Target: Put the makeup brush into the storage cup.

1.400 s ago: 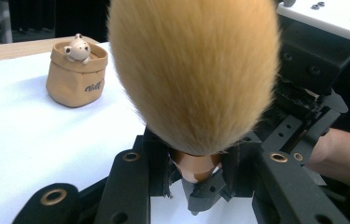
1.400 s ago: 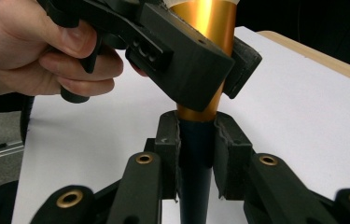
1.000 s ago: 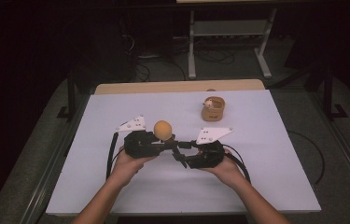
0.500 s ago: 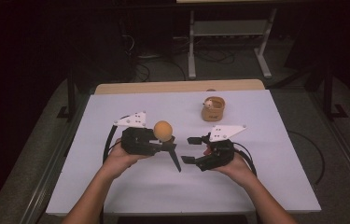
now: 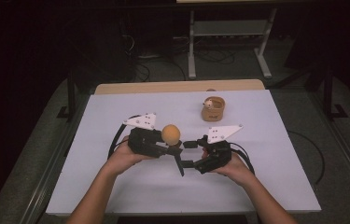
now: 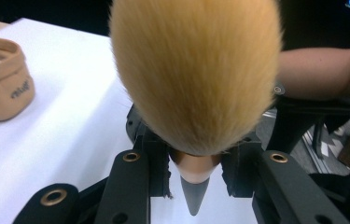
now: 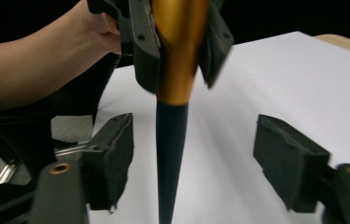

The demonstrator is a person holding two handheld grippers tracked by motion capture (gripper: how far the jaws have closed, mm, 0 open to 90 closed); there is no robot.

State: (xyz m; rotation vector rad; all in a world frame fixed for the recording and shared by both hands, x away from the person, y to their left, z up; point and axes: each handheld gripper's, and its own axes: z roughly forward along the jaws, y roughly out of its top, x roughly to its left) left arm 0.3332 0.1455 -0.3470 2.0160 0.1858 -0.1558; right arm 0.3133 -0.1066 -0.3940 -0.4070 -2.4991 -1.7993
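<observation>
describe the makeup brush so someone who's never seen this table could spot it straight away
Start at the white table and look just ahead of the person's two hands, near the middle. The makeup brush is clamped in the left claw, its fluffy orange head up and its dark pointed handle slanting down toward the open right claw. Its rounded orange bristles set it apart from the small tan pouch farther back.

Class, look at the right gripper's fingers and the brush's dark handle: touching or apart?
Apart. The right gripper view shows the brush handle standing between the right gripper's fingers, with white table visible on both sides.
</observation>
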